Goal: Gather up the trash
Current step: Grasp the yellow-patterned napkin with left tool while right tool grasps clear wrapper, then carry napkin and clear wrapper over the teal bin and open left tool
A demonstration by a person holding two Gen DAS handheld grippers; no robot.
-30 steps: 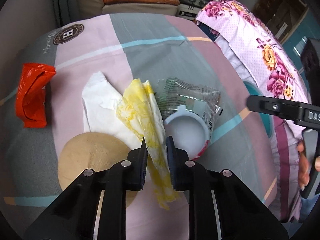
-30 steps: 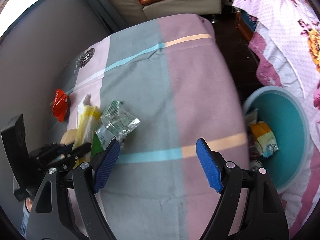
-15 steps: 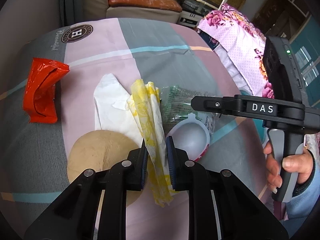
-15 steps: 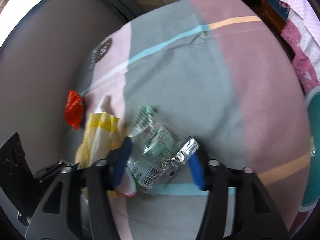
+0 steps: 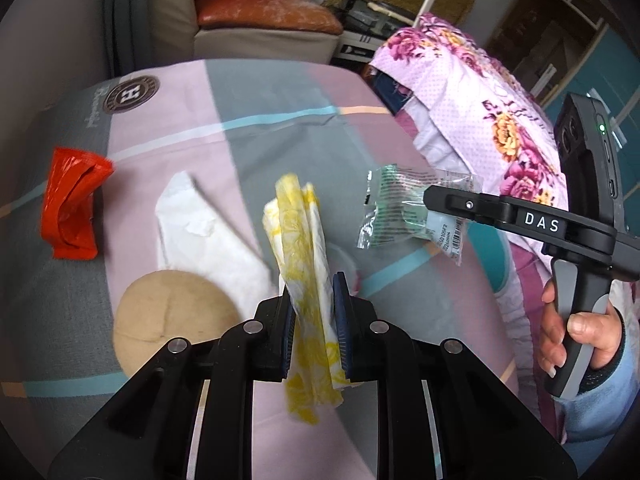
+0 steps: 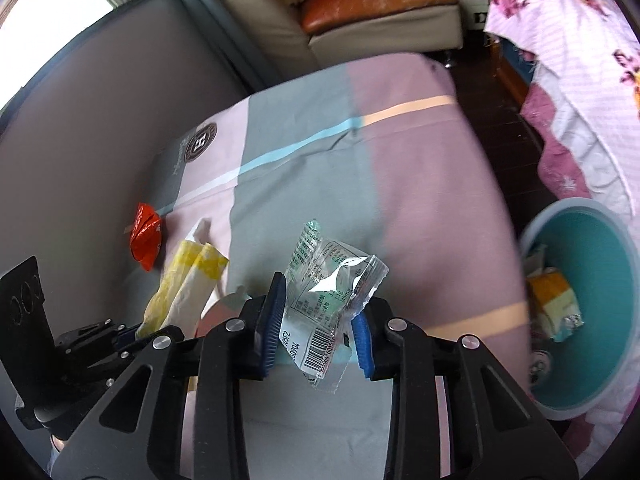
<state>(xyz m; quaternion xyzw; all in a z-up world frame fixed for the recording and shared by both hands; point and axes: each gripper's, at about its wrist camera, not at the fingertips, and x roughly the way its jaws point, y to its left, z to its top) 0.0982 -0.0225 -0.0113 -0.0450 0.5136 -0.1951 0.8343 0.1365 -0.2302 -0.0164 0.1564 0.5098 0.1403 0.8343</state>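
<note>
Since the frame a second earlier, the right gripper (image 6: 318, 320) had swung over from bare cloth to the clear wrapper (image 6: 334, 298), and the wrapper had come up off the table (image 6: 400, 152); the left gripper (image 5: 313, 312) had lifted its yellow wrapper (image 5: 302, 248) higher above the cloth.

The right fingers (image 6: 272, 320), which had stood wide apart, were closing, both blue pads now pressed against the crumpled clear wrapper, whose barcode end hung below them. In the left wrist view the same wrapper (image 5: 404, 210) dangled in the air at the tip of the right gripper (image 5: 440, 200), with a hand (image 5: 576, 332) around its grip.

The left fingers (image 5: 342, 320) were nearly together, clamped on the folded yellow wrapper, which stuck up between them and trailed below.

Left lying on the table were a red wrapper (image 5: 74, 206), a white tissue (image 5: 200, 232) and a round tan pad (image 5: 172, 320). A white cup (image 5: 342, 258) sat partly hidden behind the yellow wrapper. A teal bin (image 6: 584, 308) stood beside the table with some trash already inside.
</note>
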